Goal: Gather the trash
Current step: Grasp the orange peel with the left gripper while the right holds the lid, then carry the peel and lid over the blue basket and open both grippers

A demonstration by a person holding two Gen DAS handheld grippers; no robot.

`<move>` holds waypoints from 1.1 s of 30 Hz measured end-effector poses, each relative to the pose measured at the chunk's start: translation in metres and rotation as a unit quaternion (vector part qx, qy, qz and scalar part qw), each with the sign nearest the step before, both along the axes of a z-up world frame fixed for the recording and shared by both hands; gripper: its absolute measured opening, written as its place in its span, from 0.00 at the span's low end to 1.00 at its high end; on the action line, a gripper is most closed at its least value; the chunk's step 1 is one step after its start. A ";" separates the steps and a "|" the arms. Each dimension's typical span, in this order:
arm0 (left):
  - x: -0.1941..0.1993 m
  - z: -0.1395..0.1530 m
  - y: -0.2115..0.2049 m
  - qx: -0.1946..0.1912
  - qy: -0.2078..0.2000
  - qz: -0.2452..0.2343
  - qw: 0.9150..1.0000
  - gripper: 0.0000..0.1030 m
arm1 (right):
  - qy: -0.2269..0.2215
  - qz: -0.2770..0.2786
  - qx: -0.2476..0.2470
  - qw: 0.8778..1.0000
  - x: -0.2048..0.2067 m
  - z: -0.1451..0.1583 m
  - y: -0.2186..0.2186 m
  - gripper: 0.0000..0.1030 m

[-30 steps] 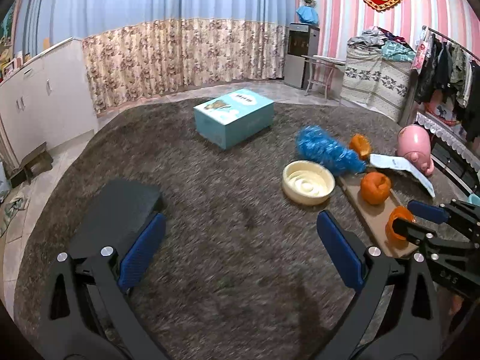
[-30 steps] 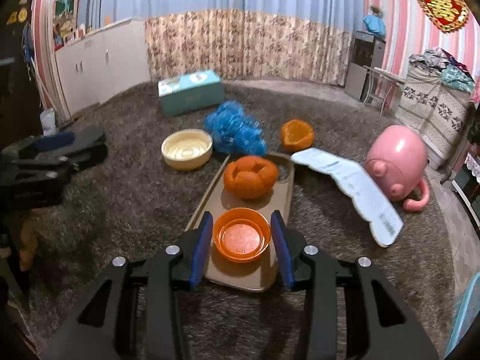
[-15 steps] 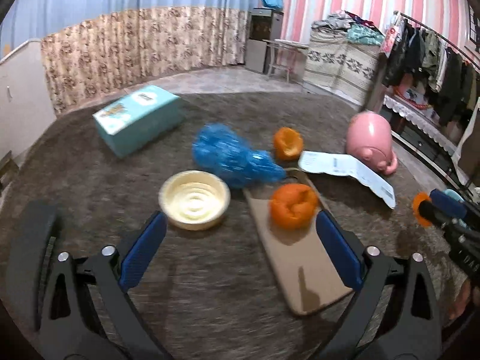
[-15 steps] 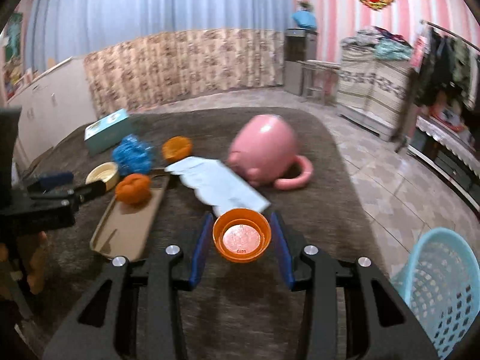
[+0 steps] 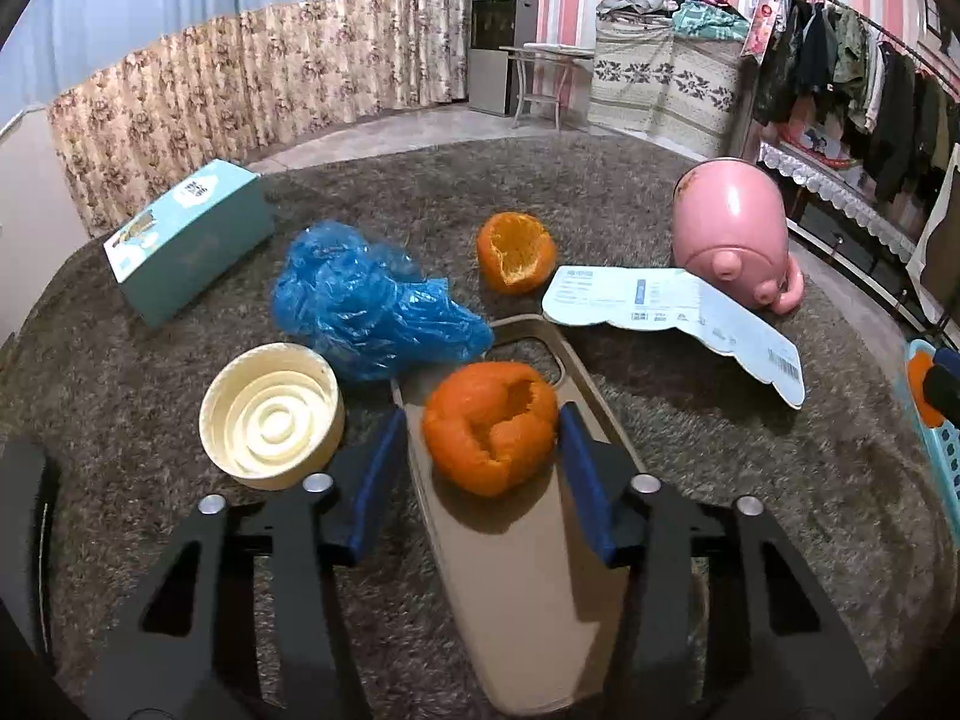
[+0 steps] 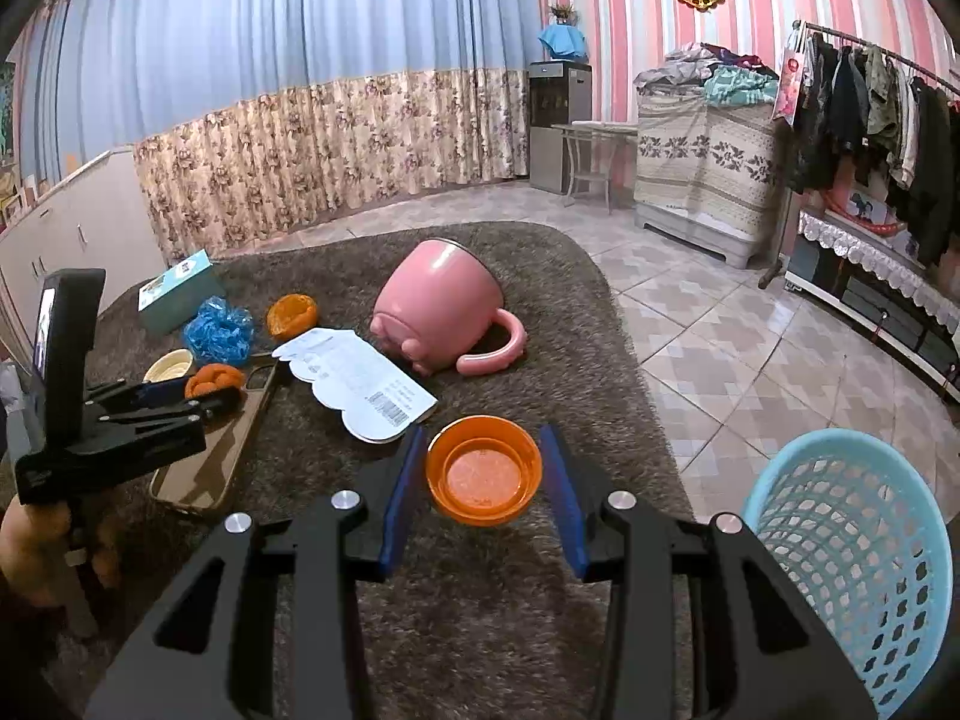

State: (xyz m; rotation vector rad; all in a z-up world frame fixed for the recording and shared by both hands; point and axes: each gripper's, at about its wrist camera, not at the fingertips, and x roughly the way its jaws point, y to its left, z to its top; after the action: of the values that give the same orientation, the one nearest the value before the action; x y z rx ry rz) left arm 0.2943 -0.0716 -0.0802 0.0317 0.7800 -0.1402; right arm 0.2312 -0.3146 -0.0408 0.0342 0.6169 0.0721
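Left-wrist view only: the beige tray (image 5: pixel 528 588) seen close, smooth and long with rounded corners and a cut-out at its far end; the ribbed inside of the cream lid (image 5: pixel 273 417).
Right-wrist view only: the light blue basket (image 6: pixel 852 558), plastic lattice, standing on the tiled floor (image 6: pixel 750 324) off the rug's right edge.
Tissue box (image 5: pixel 189 240): teal cardboard, far left on the shaggy brown rug (image 5: pixel 720 450).
Cream lid: round, open side up, just left of the tray.
Blue bag (image 5: pixel 366 306): crumpled thin plastic, touching the tray's far end.
Left gripper (image 5: pixel 480 456): jaws partly open, blue pads either side of the orange peel (image 5: pixel 489 420), the right pad just touching it; a firm grip cannot be told.
Orange peel: hollow, torn, pitted skin, resting on the tray.
Second peel (image 5: pixel 516 252): an empty half-shell beyond the tray.
Paper sheet (image 5: pixel 678 315): printed, scalloped edge, barcode, leaning against the pink mug (image 5: pixel 729 228).
Pink mug: glossy, tipped on its side.
Right gripper (image 6: pixel 483 480): jaws closed on the orange cap (image 6: pixel 483 468), a shallow plastic cup held above the rug, left of the basket.
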 end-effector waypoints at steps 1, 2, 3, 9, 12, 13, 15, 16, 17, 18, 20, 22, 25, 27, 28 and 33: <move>-0.001 0.001 -0.001 -0.003 -0.003 -0.005 1.000 0.35 | -0.002 -0.001 0.000 1.000 -0.002 0.001 0.000 0.39; -0.003 0.003 -0.001 -0.003 -0.006 -0.008 1.000 0.33 | -0.004 -0.003 0.001 1.000 -0.004 0.002 -0.002 0.39; -0.004 0.004 -0.003 -0.002 -0.008 -0.010 1.000 0.30 | -0.006 -0.006 0.001 1.000 -0.007 0.004 -0.004 0.39; -0.022 0.019 -0.015 0.009 -0.023 -0.032 0.999 0.26 | -0.022 -0.027 -0.007 0.999 -0.030 0.015 -0.016 0.39; -0.033 0.033 -0.026 0.010 -0.041 -0.044 0.998 0.25 | -0.028 -0.042 -0.009 0.999 -0.043 0.020 -0.025 0.39; -0.040 0.041 -0.032 0.008 -0.049 -0.051 0.997 0.25 | -0.030 -0.050 -0.011 0.998 -0.050 0.021 -0.031 0.39; -0.046 0.052 -0.040 0.002 -0.059 -0.059 0.997 0.25 | -0.033 -0.067 -0.012 0.997 -0.061 0.023 -0.041 0.39; -0.052 0.061 -0.047 -0.005 -0.067 -0.067 0.996 0.25 | -0.035 -0.077 -0.011 0.996 -0.069 0.024 -0.048 0.39; -0.055 0.066 -0.050 -0.008 -0.071 -0.071 0.995 0.25 | -0.037 -0.087 -0.012 0.995 -0.074 0.025 -0.055 0.39; -0.059 0.071 -0.057 -0.012 -0.077 -0.076 0.994 0.25 | -0.038 -0.101 -0.019 0.994 -0.082 0.026 -0.062 0.39; -0.066 0.083 -0.071 -0.020 -0.088 -0.089 0.992 0.25 | -0.038 -0.123 -0.028 0.991 -0.092 0.027 -0.074 0.39; -0.073 0.091 -0.087 -0.025 -0.097 -0.103 0.990 0.25 | -0.037 -0.153 -0.030 0.987 -0.105 0.026 -0.091 0.39; -0.080 0.097 -0.114 -0.032 -0.100 -0.125 0.987 0.25 | -0.034 -0.192 -0.033 0.980 -0.119 0.024 -0.114 0.39; -0.084 0.099 -0.132 -0.039 -0.100 -0.138 0.985 0.26 | -0.036 -0.215 -0.024 0.976 -0.127 0.023 -0.132 0.39; -0.088 0.099 -0.145 -0.042 -0.101 -0.147 0.983 0.25 | -0.036 -0.223 -0.020 0.974 -0.129 0.022 -0.138 0.39; -0.098 0.092 -0.189 -0.051 -0.099 -0.180 0.977 0.26 | -0.032 -0.256 -0.009 0.966 -0.138 0.015 -0.167 0.39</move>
State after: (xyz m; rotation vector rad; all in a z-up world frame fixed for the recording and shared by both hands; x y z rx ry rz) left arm 0.1960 -0.2607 0.0120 0.0880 0.5612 -0.5134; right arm 0.0936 -0.4816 -0.0258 0.1718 0.5290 -0.4312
